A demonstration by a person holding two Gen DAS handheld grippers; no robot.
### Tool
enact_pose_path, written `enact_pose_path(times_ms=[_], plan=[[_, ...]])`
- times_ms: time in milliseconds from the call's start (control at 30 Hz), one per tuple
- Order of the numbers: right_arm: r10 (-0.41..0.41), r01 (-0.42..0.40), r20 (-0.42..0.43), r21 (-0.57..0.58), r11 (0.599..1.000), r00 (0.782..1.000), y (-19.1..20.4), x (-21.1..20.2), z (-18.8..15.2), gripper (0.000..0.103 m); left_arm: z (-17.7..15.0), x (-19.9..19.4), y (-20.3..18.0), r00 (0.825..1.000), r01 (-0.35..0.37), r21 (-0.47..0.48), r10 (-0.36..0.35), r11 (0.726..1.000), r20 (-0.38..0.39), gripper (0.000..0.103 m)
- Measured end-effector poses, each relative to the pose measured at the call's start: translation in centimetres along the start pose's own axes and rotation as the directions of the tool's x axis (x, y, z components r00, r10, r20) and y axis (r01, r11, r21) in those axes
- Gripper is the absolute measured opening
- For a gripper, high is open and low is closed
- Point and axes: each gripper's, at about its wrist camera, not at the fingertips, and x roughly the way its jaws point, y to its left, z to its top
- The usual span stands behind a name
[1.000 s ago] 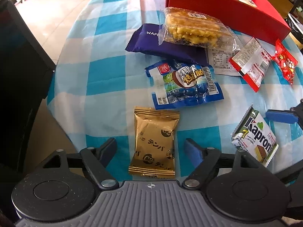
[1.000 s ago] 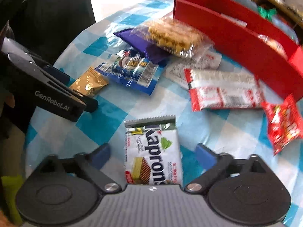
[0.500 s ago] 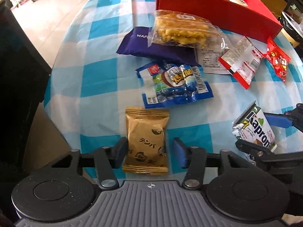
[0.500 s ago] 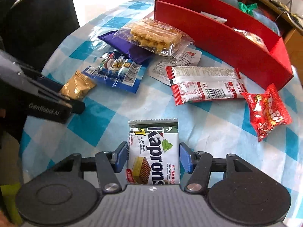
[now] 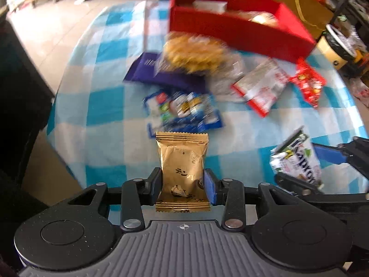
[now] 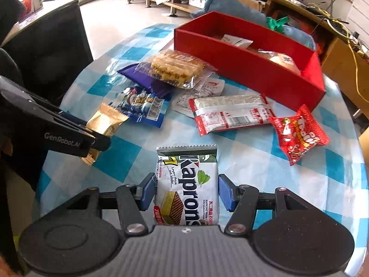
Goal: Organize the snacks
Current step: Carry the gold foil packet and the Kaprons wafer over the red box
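The left gripper (image 5: 182, 185) is clamping a glossy, crinkled gold foil packet (image 5: 182, 168) with crimped ends between its blue pads. The right gripper (image 6: 186, 191) is squeezing a flat, rectangular Kaprons wafer pack (image 6: 187, 184), white and green with a serrated top edge. Ahead of both grippers, a stiff red box (image 6: 249, 69) is sitting on the blue-and-white checked surface (image 6: 242, 152), among loose plastic-wrapped snacks.

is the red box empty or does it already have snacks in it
Not empty. The red box already holds a few wrapped snacks.
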Motion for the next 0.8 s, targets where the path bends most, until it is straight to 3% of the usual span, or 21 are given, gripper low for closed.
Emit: enact_pose_path(times_ms=[200, 467, 600, 800], plan=[[-0.03, 0.029, 0.008, 0.073, 0.997, 1.0, -1.1, -0.6, 0.0, 0.052, 1.1, -0.4, -1.6, 0.999, 0.032, 0.05, -0.033, 0.998, 0.031, 0.047], [-0.096, 0.094, 0.02, 0.095, 0.991, 0.995, -2.2, -1.7, 1.5, 0.052, 2.9, -0.7, -1.2, 0.994, 0.088, 0.012, -0.089, 0.996, 0.063, 0.047], [-0.105, 0.098, 0.037, 0.162, 0.982, 0.994, -4.3, -0.8, 2.4, 0.052, 4.8, -1.0, -2.1, 0.993, 0.073, 0.023, -0.075, 0.997, 0.095, 0.047], [-0.129, 0.112, 0.085, 0.173, 0.979, 0.988, -6.5, -0.5, 5.6, 0.052, 8.5, -0.2, -3.1, 0.988, 0.07, 0.035, -0.074, 0.997, 0.134, 0.047]])
